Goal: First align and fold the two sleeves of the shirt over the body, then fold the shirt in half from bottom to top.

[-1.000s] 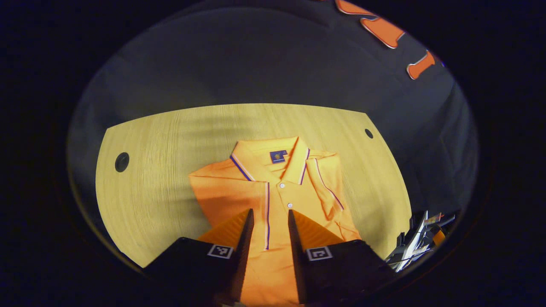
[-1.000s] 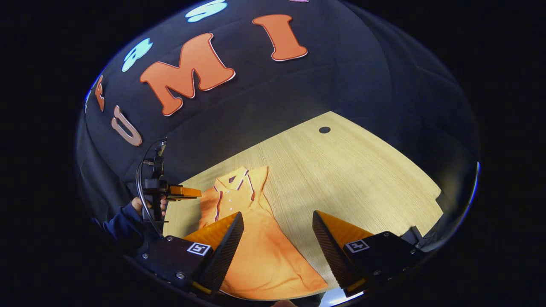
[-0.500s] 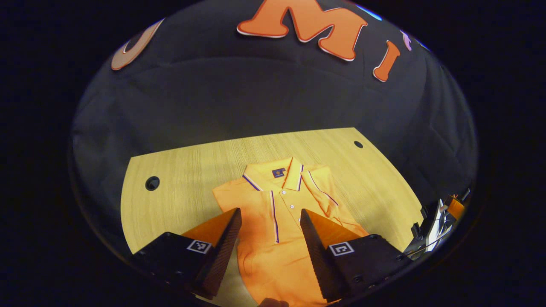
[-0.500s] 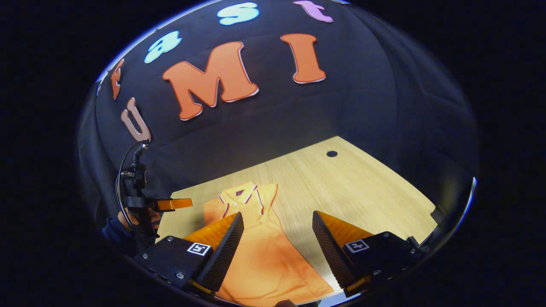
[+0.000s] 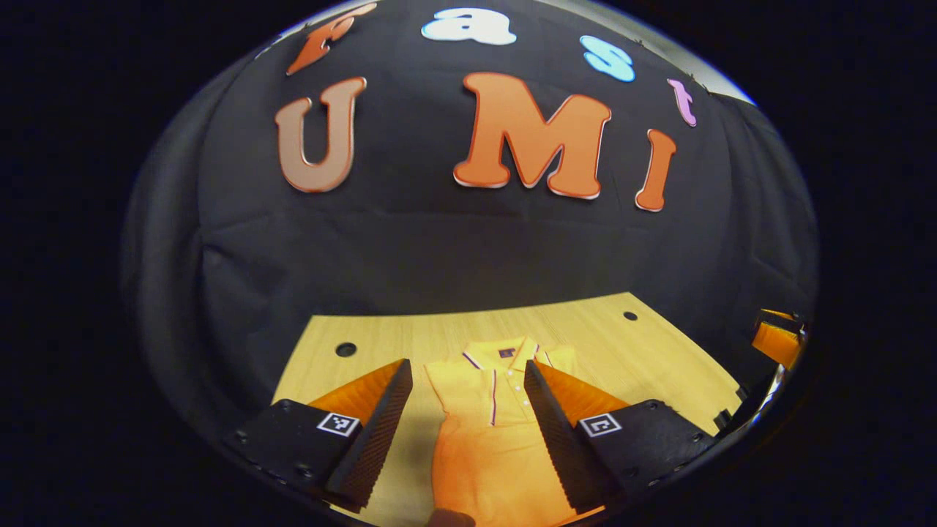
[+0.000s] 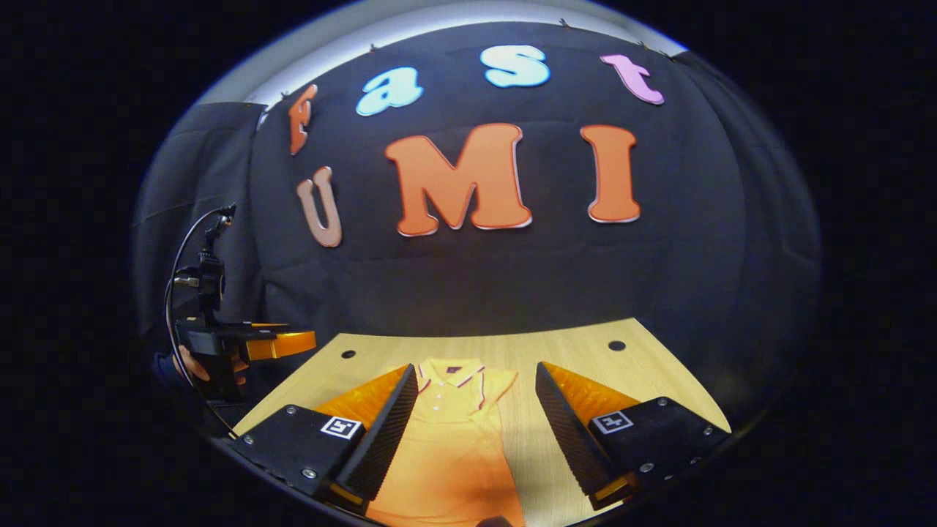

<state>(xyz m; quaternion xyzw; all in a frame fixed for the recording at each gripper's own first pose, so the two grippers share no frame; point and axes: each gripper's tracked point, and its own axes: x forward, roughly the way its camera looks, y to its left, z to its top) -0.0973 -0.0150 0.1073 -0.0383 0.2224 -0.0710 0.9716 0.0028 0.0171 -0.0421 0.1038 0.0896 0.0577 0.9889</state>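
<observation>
Both sleeves look folded on the orange polo shirt point(image 5: 490, 432), so the spread, empty left gripper point(image 5: 468, 432) and right gripper point(image 6: 476, 432) must next pinch its hem.

An orange polo shirt point(image 5: 490, 424) lies flat on the wooden surface point(image 5: 659, 359), collar far, sleeves folded in.

No legible text; shirt point(image 5: 489, 410) neck label too small to read.
</observation>
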